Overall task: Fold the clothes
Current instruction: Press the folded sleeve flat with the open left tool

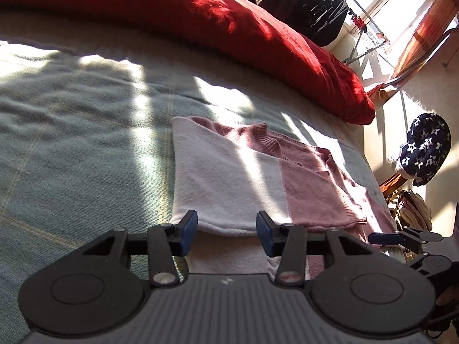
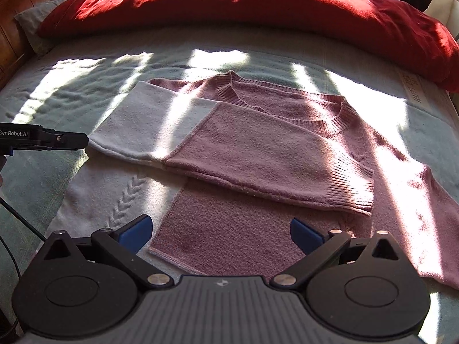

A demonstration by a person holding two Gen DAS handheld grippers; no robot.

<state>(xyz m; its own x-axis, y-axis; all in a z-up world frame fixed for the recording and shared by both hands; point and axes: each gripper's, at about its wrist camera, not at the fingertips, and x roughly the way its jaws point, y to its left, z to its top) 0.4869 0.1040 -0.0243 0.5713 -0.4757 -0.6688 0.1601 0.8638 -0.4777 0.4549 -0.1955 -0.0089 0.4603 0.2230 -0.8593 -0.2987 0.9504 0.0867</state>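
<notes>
A pink and white knitted sweater (image 2: 258, 149) lies flat on the bed, its left sleeve folded across the chest. It also shows in the left wrist view (image 1: 229, 177). My left gripper (image 1: 226, 232) is open and empty, low at the sweater's white left edge; it shows at the left of the right wrist view (image 2: 66, 140). My right gripper (image 2: 221, 233) is open wide and empty, just above the sweater's pink bottom hem. Part of it shows at the right of the left wrist view (image 1: 401, 238). The right sleeve (image 2: 430, 200) lies spread out to the right.
The bed is covered with a pale green blanket (image 2: 86, 86). A long red duvet (image 2: 258, 8) lies along the far side. A drying rack with dark clothes (image 1: 315, 0) and a star-patterned item (image 1: 424, 149) stand beyond the bed's right edge.
</notes>
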